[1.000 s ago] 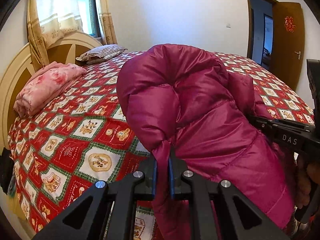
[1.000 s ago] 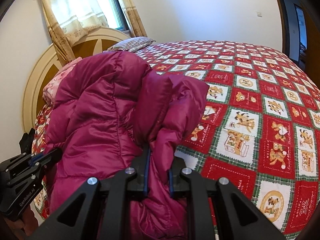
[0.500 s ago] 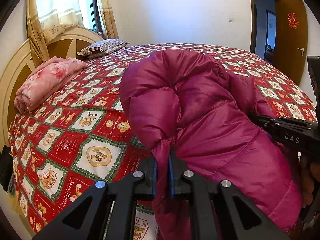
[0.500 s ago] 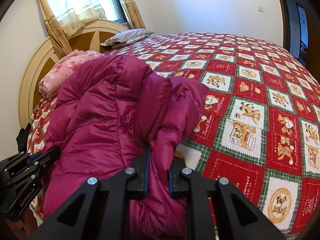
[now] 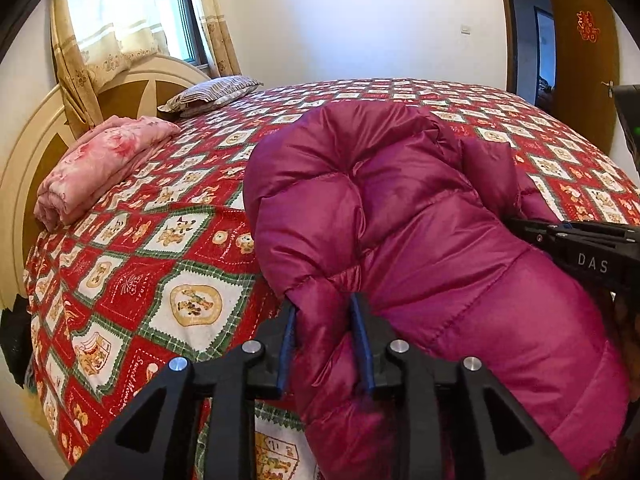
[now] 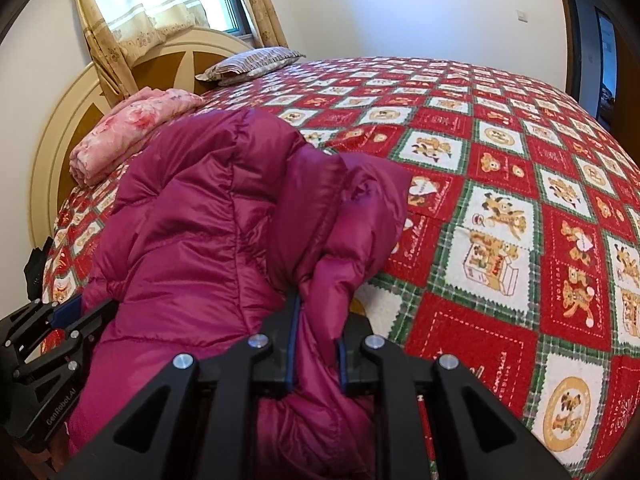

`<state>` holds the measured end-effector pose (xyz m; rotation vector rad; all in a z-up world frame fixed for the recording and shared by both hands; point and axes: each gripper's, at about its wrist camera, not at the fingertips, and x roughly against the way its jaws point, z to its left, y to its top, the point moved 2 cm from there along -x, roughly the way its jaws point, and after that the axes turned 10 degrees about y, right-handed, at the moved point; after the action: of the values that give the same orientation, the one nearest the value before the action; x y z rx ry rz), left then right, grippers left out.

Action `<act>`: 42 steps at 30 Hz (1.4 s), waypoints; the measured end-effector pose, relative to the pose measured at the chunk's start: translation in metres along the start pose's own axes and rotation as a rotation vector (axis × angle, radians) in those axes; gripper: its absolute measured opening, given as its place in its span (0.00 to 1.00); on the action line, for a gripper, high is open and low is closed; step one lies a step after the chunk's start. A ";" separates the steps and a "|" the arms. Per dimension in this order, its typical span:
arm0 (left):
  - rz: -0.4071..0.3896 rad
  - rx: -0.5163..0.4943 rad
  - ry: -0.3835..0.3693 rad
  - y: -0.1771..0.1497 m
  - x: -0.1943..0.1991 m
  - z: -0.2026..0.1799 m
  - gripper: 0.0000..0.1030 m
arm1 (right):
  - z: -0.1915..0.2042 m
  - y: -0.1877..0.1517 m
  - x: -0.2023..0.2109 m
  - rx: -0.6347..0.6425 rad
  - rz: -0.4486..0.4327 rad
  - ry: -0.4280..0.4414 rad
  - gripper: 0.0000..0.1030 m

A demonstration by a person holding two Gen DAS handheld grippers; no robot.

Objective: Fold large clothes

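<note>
A magenta puffer jacket [image 5: 400,216] lies bunched at the near edge of the bed, and it also shows in the right wrist view [image 6: 208,216]. My left gripper [image 5: 324,312] has its jaws parted around a thick fold of the jacket's left edge. My right gripper [image 6: 318,312] has its jaws parted around a fold of the jacket's right edge. The right gripper's body shows at the right of the left wrist view [image 5: 588,256]; the left gripper's body shows at the lower left of the right wrist view [image 6: 48,360].
The bed has a red, green and white patchwork cover [image 6: 500,208]. A folded pink blanket [image 5: 100,160] and a striped pillow [image 5: 212,94] lie near the round headboard [image 5: 24,168]. An open wooden door [image 5: 584,60] stands at the far right.
Both grippers' jaws have widened from a tight pinch to a looser hold on the jacket folds. The jacket has sunk lower onto the bed, and both cameras have dropped with it.
</note>
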<state>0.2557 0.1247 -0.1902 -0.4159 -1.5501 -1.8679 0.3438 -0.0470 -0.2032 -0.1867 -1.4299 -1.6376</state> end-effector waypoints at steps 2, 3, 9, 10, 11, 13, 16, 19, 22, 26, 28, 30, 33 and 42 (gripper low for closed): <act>0.000 0.005 0.003 -0.001 -0.001 0.001 0.30 | 0.000 -0.001 -0.001 0.001 0.003 -0.004 0.18; -0.001 0.007 0.006 -0.001 -0.002 0.001 0.33 | 0.000 -0.001 -0.002 0.001 0.004 -0.006 0.18; 0.018 0.078 0.069 0.000 0.003 0.018 0.57 | 0.001 0.002 0.004 0.018 -0.002 -0.045 0.34; 0.011 0.083 0.081 0.001 0.009 0.021 0.57 | 0.003 0.004 0.012 0.022 -0.013 -0.049 0.36; -0.004 0.084 0.097 0.004 0.019 0.024 0.57 | 0.005 0.005 0.021 0.026 -0.028 -0.050 0.36; -0.061 0.083 0.117 0.010 0.050 0.034 0.57 | 0.012 0.007 0.049 0.053 -0.069 -0.071 0.36; -0.150 0.116 0.111 0.019 0.110 0.055 0.64 | 0.028 0.006 0.106 0.073 -0.141 -0.092 0.45; -0.253 0.171 0.102 0.024 0.173 0.076 0.83 | 0.051 -0.002 0.172 0.108 -0.258 -0.128 0.56; -0.348 0.188 0.116 0.025 0.217 0.087 0.86 | 0.074 -0.011 0.223 0.151 -0.351 -0.151 0.56; -0.386 0.195 0.095 0.027 0.240 0.089 0.87 | 0.091 -0.012 0.253 0.184 -0.412 -0.148 0.59; -0.389 0.191 0.097 0.027 0.242 0.087 0.87 | 0.096 -0.010 0.256 0.192 -0.428 -0.147 0.59; -0.385 0.184 0.097 0.026 0.241 0.085 0.87 | 0.098 -0.008 0.257 0.194 -0.436 -0.146 0.59; -0.376 0.185 0.106 0.024 0.238 0.086 0.87 | 0.096 -0.008 0.254 0.189 -0.434 -0.140 0.59; -0.361 0.197 0.109 0.022 0.233 0.089 0.87 | 0.095 -0.012 0.249 0.181 -0.411 -0.121 0.59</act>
<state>0.0858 0.1412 -0.0065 0.0595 -1.8034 -1.9362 0.1537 -0.0993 -0.0234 0.1221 -1.7874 -1.8323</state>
